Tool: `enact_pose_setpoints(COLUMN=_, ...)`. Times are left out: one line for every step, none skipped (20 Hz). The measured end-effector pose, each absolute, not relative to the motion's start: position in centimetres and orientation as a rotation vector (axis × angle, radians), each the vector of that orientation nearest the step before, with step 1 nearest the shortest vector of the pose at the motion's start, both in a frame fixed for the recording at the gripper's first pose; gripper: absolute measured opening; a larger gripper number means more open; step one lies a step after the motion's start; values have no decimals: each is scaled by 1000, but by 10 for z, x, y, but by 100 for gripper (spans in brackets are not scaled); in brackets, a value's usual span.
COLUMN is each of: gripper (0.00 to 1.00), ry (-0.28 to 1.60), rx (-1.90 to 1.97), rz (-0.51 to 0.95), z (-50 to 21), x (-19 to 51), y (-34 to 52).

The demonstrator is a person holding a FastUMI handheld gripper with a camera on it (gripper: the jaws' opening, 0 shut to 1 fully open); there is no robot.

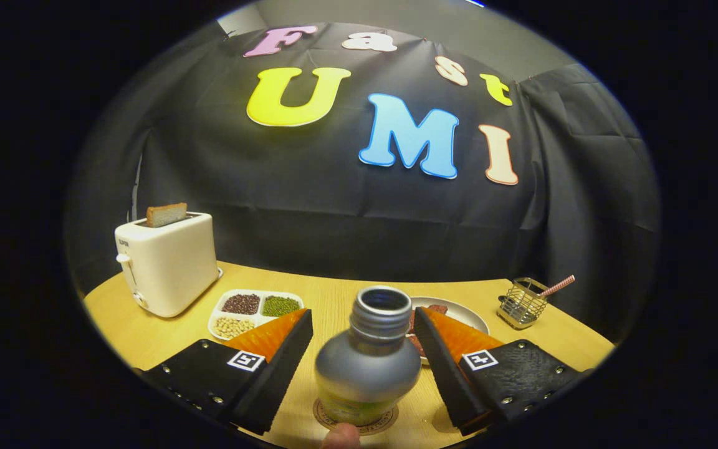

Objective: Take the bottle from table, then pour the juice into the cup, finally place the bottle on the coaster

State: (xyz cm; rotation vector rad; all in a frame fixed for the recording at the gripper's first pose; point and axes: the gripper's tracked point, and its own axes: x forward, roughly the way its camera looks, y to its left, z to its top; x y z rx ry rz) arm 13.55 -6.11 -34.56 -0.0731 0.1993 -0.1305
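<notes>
Smooth wooden counter (334, 299), boxy cream toaster (169, 265) at its far left edge. Near edge: matte grey bottle (368, 355), round-shouldered, uncapped threaded neck, standing upright on the round coaster (356, 419). Gripper (362, 368) spread wide, fingers apart from the bottle.

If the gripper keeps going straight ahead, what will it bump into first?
Probably nothing with its fingers: the gripper is open and the bottle, standing on the coaster, would slide in between them. Beyond it sits a plate, though depth is hard to judge.
</notes>
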Motion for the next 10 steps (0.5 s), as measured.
enact_pose_setpoints(gripper=99, ry=190, rx=-71, rz=-126, z=-332, x=132, y=-59)
enact_pose_setpoints(gripper=99, ry=178, rx=-63, rz=-117, z=-314, x=125, y=-56)
enact_pose_setpoints(gripper=99, ry=169, rx=-54, rz=-108, z=-297, x=120, y=-53)
enact_pose_setpoints(gripper=99, ry=172, rx=-39, rz=-102, z=-280, x=115, y=-52)
enact_pose_setpoints(gripper=99, ry=180, rx=-13, rz=-90, z=-260, x=109, y=-50)
enact_pose_setpoints(gripper=99, ry=191, rx=14, rz=-77, z=-241, x=105, y=-47)
enact_pose_setpoints(gripper=99, ry=187, rx=41, rz=-66, z=-213, x=98, y=-44)
enact_pose_setpoints(gripper=99, ry=163, rx=51, rz=-67, z=-184, x=92, y=-42)
enact_pose_setpoints(gripper=99, ry=137, rx=68, rz=-60, z=-155, x=87, y=-40)
enact_pose_setpoints(gripper=99, ry=115, rx=87, rz=-47, z=-127, x=85, y=-35)
